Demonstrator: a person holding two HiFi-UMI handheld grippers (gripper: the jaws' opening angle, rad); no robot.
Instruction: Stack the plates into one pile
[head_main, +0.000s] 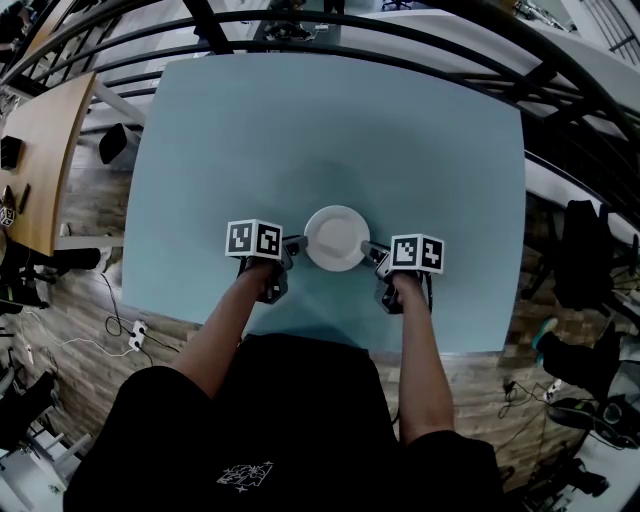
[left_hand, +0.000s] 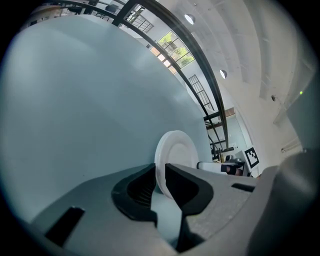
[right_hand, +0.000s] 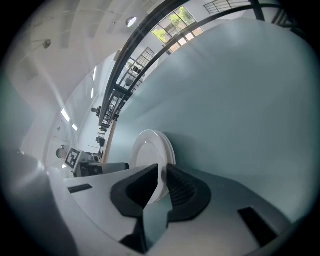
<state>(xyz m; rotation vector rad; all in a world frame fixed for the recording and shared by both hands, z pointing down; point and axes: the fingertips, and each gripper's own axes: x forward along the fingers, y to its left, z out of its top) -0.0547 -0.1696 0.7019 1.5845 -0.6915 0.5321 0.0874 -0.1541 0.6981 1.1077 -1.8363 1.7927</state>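
A small pile of white plates (head_main: 336, 238) lies on the pale blue table (head_main: 400, 130), near its front edge, and from the side it looks like two plates. My left gripper (head_main: 296, 245) sits at the pile's left rim. In the left gripper view the plate rim (left_hand: 176, 150) runs between the jaws of the left gripper (left_hand: 160, 172), which stand slightly apart around it. My right gripper (head_main: 372, 252) is at the pile's right rim. In the right gripper view the right gripper (right_hand: 163, 175) is shut on the edge of the plates (right_hand: 147, 150).
Black curved railings (head_main: 420, 55) ring the table's far and right sides. A wooden desk (head_main: 40, 150) stands off to the left, and cables (head_main: 120, 335) lie on the wood floor below it. The person's body is against the table's front edge.
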